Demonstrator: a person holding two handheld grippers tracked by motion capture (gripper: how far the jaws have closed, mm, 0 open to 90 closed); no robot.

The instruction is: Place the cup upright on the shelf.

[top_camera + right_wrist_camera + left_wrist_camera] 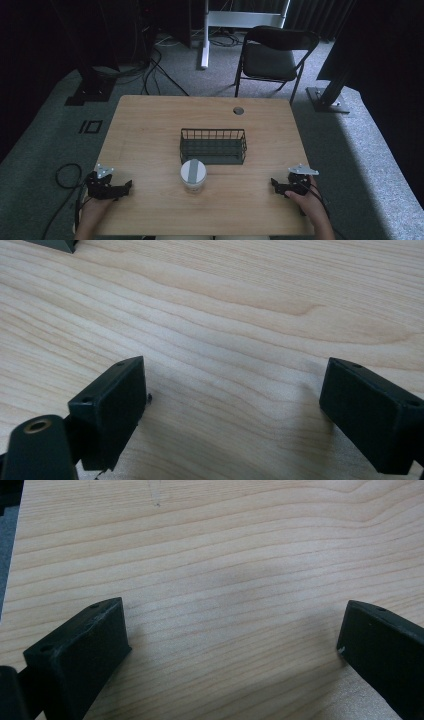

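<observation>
Wood-grain table (150, 130) carries two containers near its middle: a dark wire basket (213, 146) and a jar (193, 176) with a grey lid. The basket stands upright on the far side of the jar, its long side facing the person; through the mesh nothing can be seen inside it. The jar stands upright just in front of the basket's near left corner, very close to it; whether the two touch cannot be told. The jar's lid is on, and its contents cannot be made out. The left gripper (125, 187) rests at the table's near left edge, held in the person's left hand (92, 210), well apart from the jar. The right gripper (274, 184) rests at the near right edge in the right hand (311, 202), also well apart from the jar. In the left gripper view, the jaws stand wide apart over bare wood, with nothing between them. In the right gripper view, the jaws are likewise spread over bare wood, grasping nothing. Both grippers point inward, toward the jar.
</observation>
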